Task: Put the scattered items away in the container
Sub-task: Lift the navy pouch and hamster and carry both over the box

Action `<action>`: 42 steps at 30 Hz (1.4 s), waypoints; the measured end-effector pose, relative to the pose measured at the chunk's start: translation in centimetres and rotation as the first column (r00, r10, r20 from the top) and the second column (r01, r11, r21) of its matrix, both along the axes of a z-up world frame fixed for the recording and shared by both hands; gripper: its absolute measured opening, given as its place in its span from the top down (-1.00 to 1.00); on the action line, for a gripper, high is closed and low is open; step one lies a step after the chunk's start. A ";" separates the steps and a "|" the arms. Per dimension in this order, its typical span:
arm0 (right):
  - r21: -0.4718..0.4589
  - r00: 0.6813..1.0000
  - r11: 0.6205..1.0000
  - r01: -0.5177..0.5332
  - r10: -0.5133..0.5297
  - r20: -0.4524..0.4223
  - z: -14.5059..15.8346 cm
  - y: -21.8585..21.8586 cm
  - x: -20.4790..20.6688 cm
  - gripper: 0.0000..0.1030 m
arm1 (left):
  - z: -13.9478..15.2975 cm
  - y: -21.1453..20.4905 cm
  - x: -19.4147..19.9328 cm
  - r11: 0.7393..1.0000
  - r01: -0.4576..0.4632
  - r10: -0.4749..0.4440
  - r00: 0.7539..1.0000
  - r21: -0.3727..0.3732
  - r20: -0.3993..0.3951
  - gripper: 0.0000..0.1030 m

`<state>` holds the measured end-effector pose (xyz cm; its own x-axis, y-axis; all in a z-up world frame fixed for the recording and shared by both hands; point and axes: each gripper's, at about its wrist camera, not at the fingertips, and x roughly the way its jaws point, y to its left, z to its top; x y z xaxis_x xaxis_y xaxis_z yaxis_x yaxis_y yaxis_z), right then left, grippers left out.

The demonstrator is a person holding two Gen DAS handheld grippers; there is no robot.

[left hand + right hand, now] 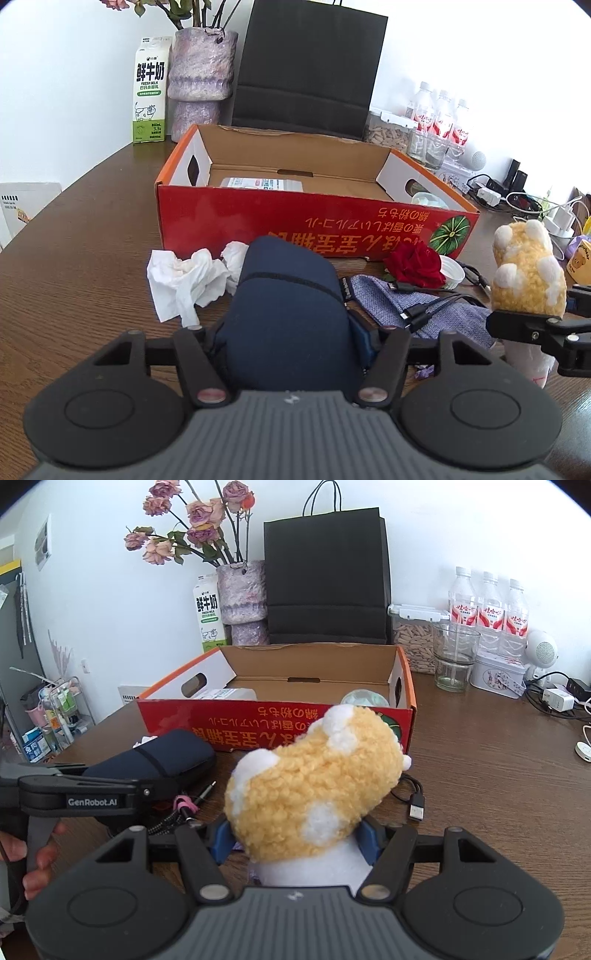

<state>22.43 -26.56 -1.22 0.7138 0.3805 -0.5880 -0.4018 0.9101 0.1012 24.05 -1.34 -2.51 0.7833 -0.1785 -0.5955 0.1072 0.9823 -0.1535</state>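
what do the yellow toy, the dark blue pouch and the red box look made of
Yellow toy: plush, curly fleece pile with white patches, matte.
Dark blue pouch: likely woven or neoprene-like fabric, smooth and matte, with a stitched seam across it.
Red box: cardboard, brown inside, printed red outside with a slight sheen.

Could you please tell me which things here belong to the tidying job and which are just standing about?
For the job:
red cardboard box
navy pouch
yellow plush toy
crumpled tissues
red rose
USB cables

Just standing about:
milk carton
vase
black paper bag
water bottles
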 end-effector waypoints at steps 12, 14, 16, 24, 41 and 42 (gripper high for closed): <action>0.004 0.999 1.000 0.010 -0.010 0.052 1.4 0.1 -1.4 -0.21 | 2.0 1.3 -2.0 0.997 -0.017 0.023 0.997 -0.072 0.079 -0.14; 0.004 0.998 1.000 0.007 -0.007 0.064 1.8 0.2 -1.6 -0.21 | 2.5 1.5 -2.6 0.996 -0.014 0.022 0.995 -0.084 0.099 -0.13; 0.004 0.997 1.000 0.004 -0.004 0.078 2.3 0.4 -1.8 -0.21 | 3.1 1.6 -3.1 0.995 -0.010 0.021 0.992 -0.097 0.122 -0.13; 0.027 0.989 1.000 -0.015 0.011 0.147 4.8 1.0 -1.9 -0.21 | 6.2 1.9 -4.3 0.991 0.014 0.017 0.975 -0.135 0.222 -0.13; 0.087 0.971 0.996 -0.017 -0.004 0.240 8.7 3.2 6.7 -0.21 | 10.4 -0.1 4.4 0.969 0.038 0.039 0.953 -0.245 0.301 -0.13; 0.088 0.971 0.996 -0.016 -0.005 0.239 8.7 3.4 7.7 -0.21 | 10.3 -0.3 5.2 0.967 0.037 0.042 0.953 -0.252 0.300 -0.13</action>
<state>30.08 -23.13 7.47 0.8270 0.4279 -0.3647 -0.4292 0.8995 0.0821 29.25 -1.61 7.80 0.9189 -0.2891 -0.2683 0.1842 0.9161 -0.3562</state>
